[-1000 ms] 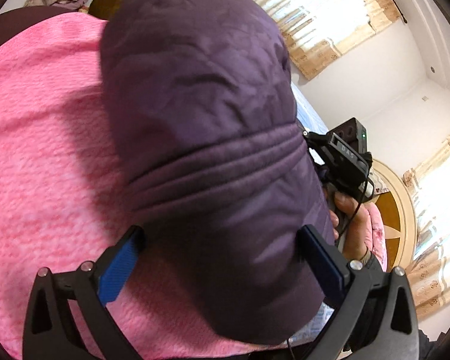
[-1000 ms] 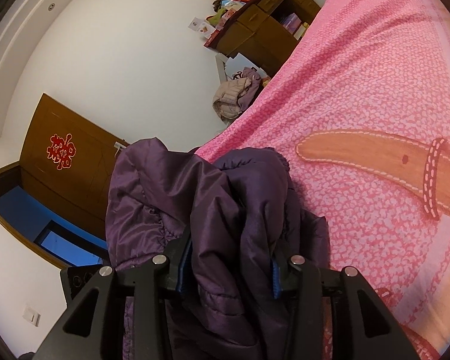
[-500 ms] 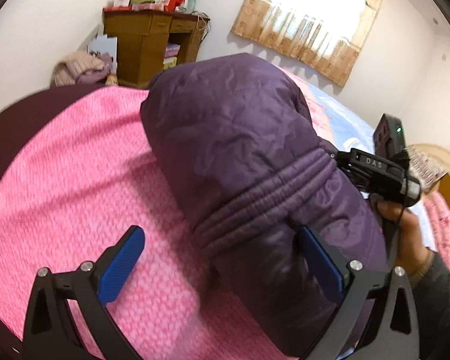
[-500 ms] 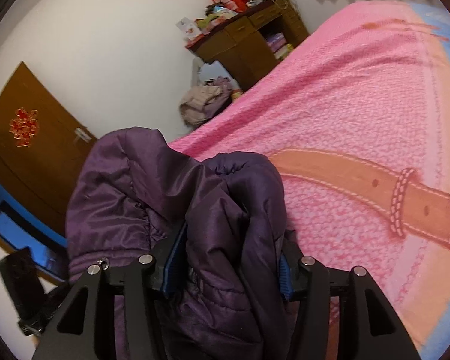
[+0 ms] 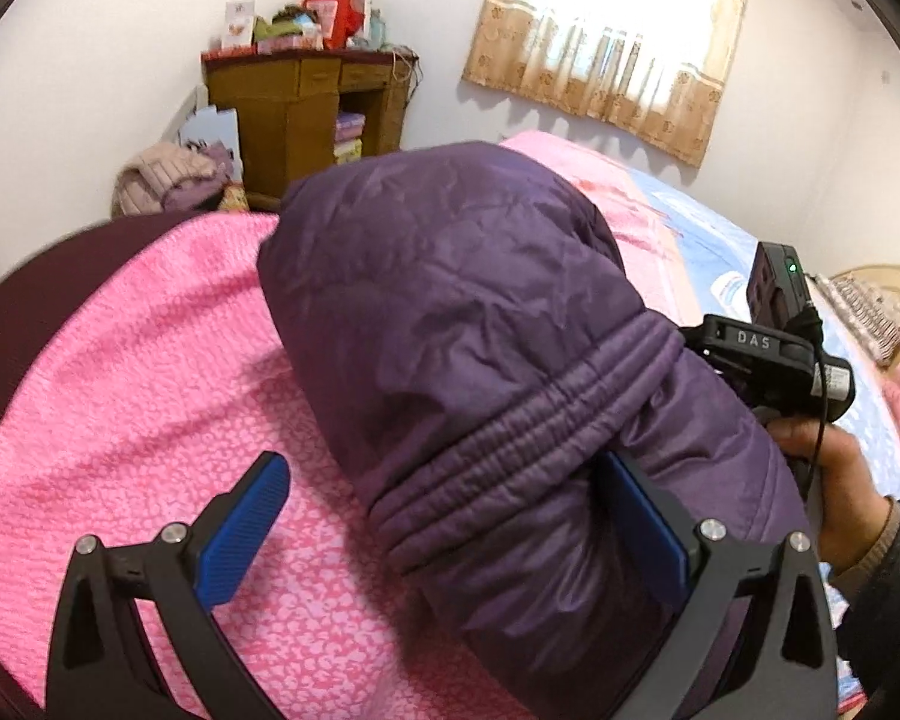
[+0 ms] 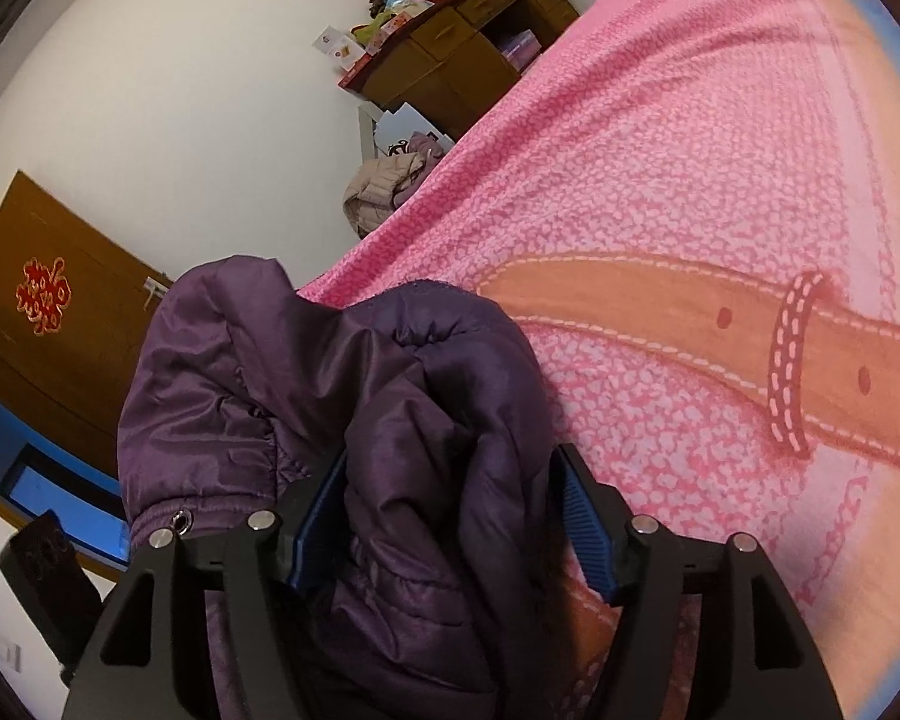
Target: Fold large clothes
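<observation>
A bulky purple quilted jacket (image 5: 462, 324) is bunched over the pink bedspread (image 5: 126, 396). My left gripper (image 5: 444, 516) is wide open; the jacket's ribbed hem lies between its blue pads, against the right pad (image 5: 642, 516), apart from the left one. My right gripper (image 6: 450, 516) is shut on a thick fold of the same jacket (image 6: 426, 396) and holds it above the bed. The right gripper's body and the hand holding it show at the right of the left wrist view (image 5: 774, 360).
A wooden cabinet (image 5: 306, 114) with boxes on top stands by the far wall, with a heap of clothes (image 5: 168, 180) beside it. A curtained window (image 5: 618, 42) is behind the bed. A brown door (image 6: 48, 336) is at left. The bedspread bears a brown belt print (image 6: 720, 324).
The jacket has come down toward the bed and away from the left camera, showing more room behind. The left jaws stay open; the right grip holds.
</observation>
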